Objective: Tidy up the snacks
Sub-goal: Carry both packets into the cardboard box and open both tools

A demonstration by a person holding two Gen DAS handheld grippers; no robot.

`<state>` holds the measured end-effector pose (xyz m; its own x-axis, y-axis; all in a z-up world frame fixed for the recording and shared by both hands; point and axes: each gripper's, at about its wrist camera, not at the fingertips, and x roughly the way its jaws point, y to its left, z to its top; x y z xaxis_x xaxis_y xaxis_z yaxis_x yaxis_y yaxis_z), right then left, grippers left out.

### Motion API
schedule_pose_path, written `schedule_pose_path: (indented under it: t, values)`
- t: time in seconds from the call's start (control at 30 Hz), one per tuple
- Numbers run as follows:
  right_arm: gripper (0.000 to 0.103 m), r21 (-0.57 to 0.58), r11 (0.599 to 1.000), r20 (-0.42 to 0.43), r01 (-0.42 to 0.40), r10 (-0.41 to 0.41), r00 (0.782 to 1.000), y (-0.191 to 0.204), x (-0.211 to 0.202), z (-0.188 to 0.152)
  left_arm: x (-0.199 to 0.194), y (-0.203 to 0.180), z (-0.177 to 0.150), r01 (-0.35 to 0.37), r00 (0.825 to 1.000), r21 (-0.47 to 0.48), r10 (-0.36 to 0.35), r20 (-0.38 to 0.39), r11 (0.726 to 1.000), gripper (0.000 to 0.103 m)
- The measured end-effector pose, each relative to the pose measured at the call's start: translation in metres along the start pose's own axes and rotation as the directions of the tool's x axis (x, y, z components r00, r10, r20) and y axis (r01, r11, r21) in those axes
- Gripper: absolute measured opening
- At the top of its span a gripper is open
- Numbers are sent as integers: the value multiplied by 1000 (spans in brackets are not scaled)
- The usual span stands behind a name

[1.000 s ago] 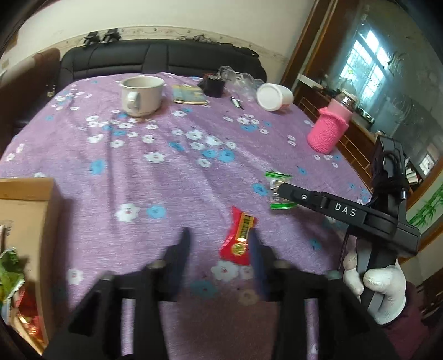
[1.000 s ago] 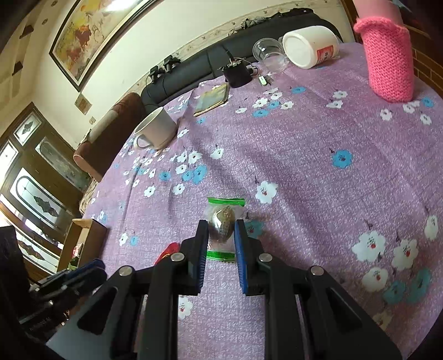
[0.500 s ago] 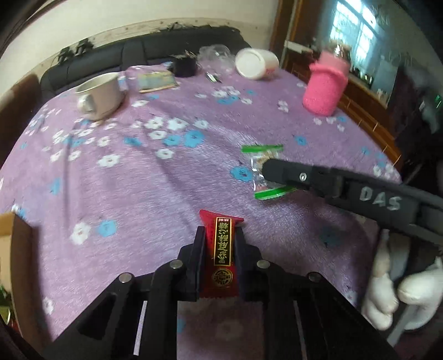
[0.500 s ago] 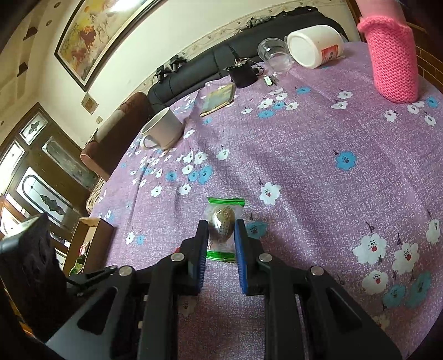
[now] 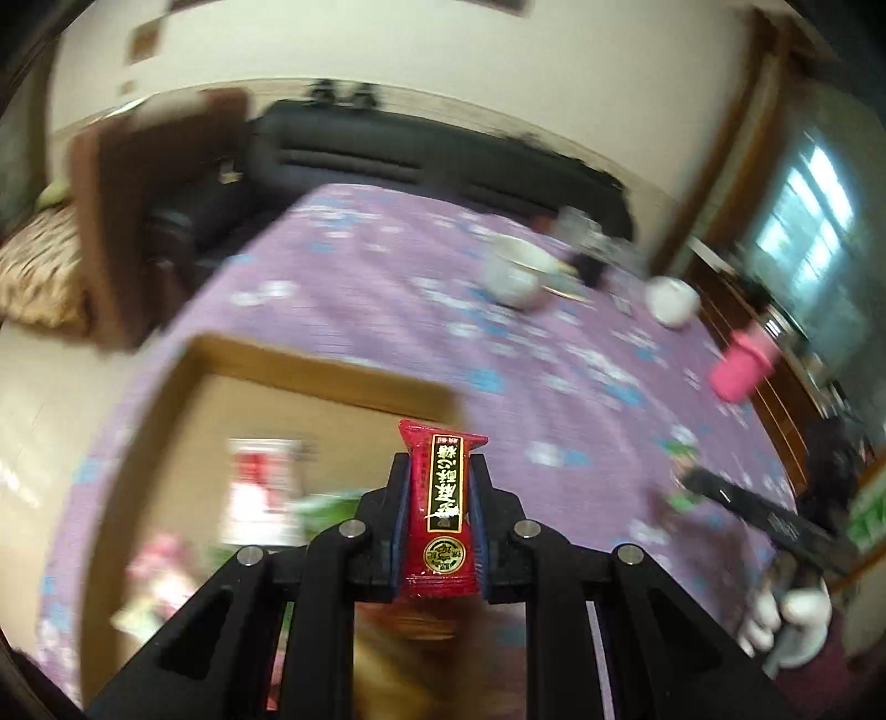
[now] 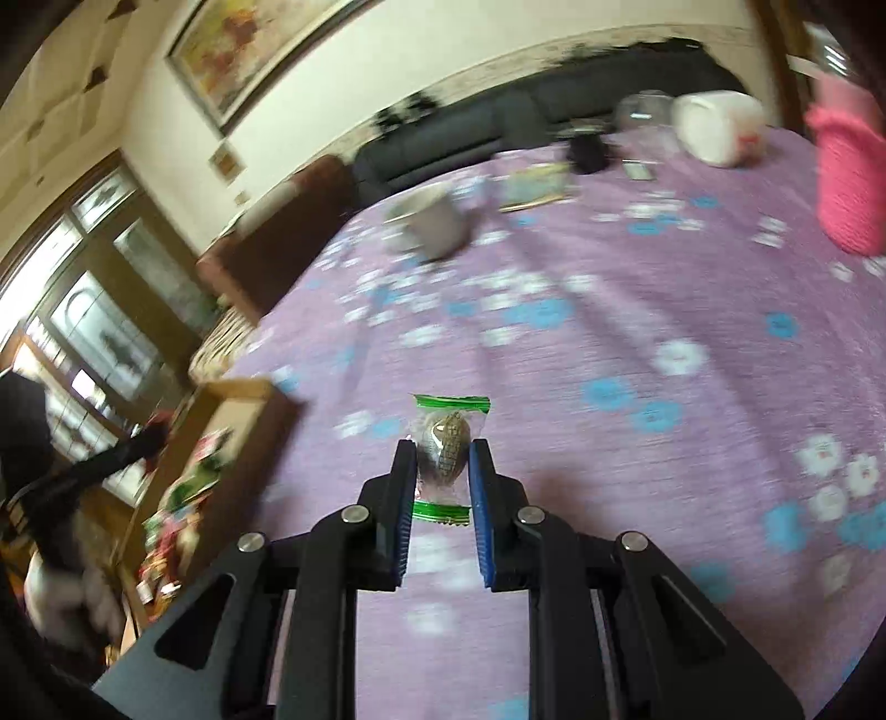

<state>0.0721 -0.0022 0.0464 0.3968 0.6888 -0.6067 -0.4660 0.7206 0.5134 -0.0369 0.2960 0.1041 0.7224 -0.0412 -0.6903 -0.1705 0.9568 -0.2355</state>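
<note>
While blur smears the table, left claw [image 5: 440,518] pinching red snack [image 5: 441,512] over cardboard box [image 5: 326,368], right claw [image 6: 443,471] pinching green-ended candy [image 6: 447,443].

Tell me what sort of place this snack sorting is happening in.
Most likely a home living or sitting room. A black sofa runs behind the table, a framed painting hangs on the wall, and the table wears a purple floral tablecloth with a white mug on it.

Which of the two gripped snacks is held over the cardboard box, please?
The red snack packet in the left claw: the cardboard box lies right behind it. The green-edged clear packet in the right claw is over purple tablecloth.
</note>
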Motion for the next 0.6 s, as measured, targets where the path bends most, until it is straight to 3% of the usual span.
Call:
schedule_pose_path:
  t: [0.23, 0.4, 0.47, 0.53, 0.6]
  values:
    - [21, -162, 980, -127, -114, 94, 987, 114, 55, 1, 17, 69, 9, -88, 996, -122, 84, -31, 989, 18]
    - [21, -248, 963, -185, -109, 63, 981, 163, 101, -3, 38, 94, 10, -81, 996, -189, 71, -62, 979, 19]
    - [21, -279, 957, -193, -80, 26, 981, 173, 118, -4, 34, 98, 5, -61, 997, -219, 49, -61, 974, 37]
    - [22, -300, 953, -176, -45, -9, 984, 176, 128, -4, 30, 101, 3, -35, 999, -234, 26, -43, 972, 48]
    - [25, -296, 955, -166, -26, -25, 986, 174, 135, -1, 23, 100, 1, -26, 999, -228, 20, -28, 973, 50]
